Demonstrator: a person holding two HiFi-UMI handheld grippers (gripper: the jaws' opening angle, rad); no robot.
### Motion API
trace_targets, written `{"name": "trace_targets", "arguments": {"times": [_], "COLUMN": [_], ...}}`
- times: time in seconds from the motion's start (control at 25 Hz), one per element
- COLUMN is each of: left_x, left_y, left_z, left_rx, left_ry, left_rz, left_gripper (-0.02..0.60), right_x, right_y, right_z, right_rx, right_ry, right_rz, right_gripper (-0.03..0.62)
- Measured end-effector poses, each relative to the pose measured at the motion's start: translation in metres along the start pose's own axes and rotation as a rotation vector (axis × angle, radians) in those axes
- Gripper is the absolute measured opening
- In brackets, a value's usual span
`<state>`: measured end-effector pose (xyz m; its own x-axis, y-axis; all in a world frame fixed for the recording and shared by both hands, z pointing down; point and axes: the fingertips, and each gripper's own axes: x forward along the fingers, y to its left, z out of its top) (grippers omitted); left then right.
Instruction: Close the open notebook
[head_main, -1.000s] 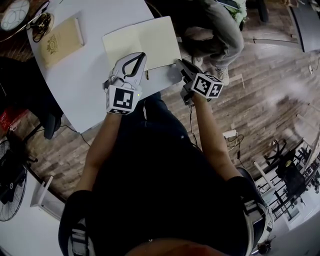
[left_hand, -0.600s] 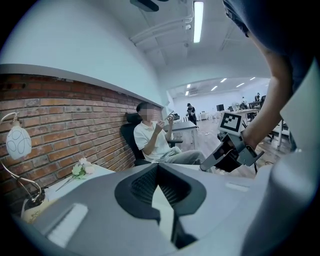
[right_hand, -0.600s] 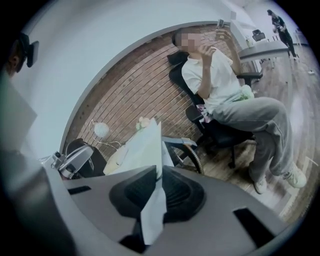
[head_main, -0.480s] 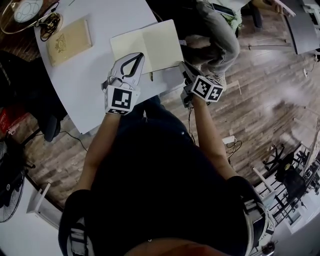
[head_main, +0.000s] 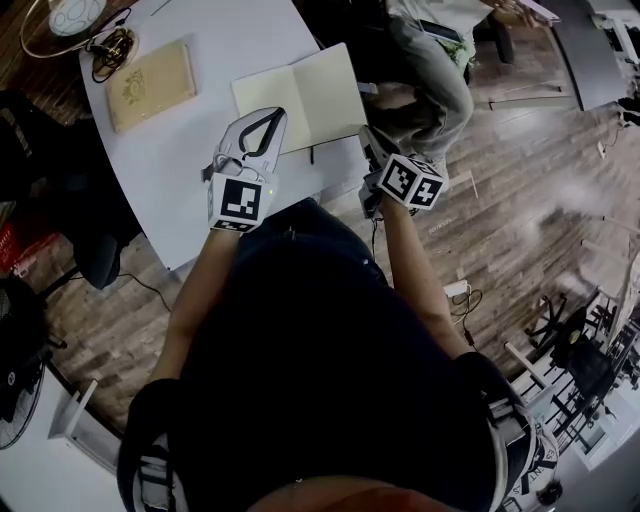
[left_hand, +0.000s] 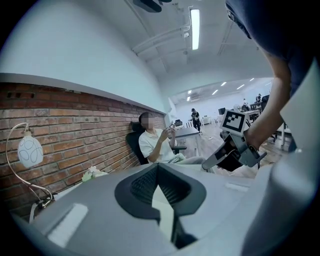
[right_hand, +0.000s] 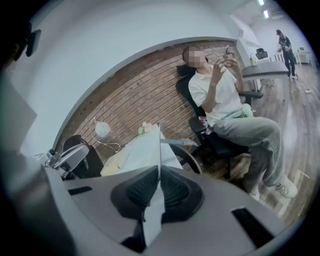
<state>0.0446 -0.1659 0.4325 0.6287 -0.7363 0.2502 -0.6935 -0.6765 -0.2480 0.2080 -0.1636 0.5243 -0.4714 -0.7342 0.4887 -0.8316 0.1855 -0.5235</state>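
The open notebook (head_main: 300, 95) lies on the white table (head_main: 180, 170) with cream blank pages facing up. My right gripper (head_main: 364, 135) is at its lower right corner. Its jaws have just been closing, and in the right gripper view (right_hand: 159, 170) a thin page edge (right_hand: 159, 145) stands between the pads, which pinch it. My left gripper (head_main: 268, 115) hovers over the lower part of the left page with its fingertips together. In the left gripper view (left_hand: 158, 167) only a cream sliver shows through the gap below the tips.
A tan book (head_main: 153, 85) lies at the table's far left, beside a coiled cable (head_main: 112, 45) and a round white lamp (head_main: 78, 14). A person (head_main: 430, 70) sits in a chair just past the table's right edge. Wooden floor lies to the right.
Both grippers have risen slightly. The right gripper's jaws have come together at the notebook's right edge. The left gripper stays shut over the left page.
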Motion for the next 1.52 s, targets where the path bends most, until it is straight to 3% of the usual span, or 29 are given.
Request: {"name": "trace_targets", "arguments": {"times": [0.76,1.52], "left_x": [-0.054,-0.09], "left_y": [0.016,0.032], "left_z": [-0.003,-0.013], "left_rx": [0.007,-0.001], "left_ry": [-0.055,-0.061], "left_rz": [0.015,0.057], "left_gripper": [0.006,0.006], "right_x": [-0.006,0.003], "right_y": [0.059,0.1], "right_z": [0.003,-0.006], "right_rx": [-0.137,-0.278], "right_ry": [-0.092,-0.09], "right_rz": [-0.127,-0.201], "right_gripper": [0.02,0.02]}}
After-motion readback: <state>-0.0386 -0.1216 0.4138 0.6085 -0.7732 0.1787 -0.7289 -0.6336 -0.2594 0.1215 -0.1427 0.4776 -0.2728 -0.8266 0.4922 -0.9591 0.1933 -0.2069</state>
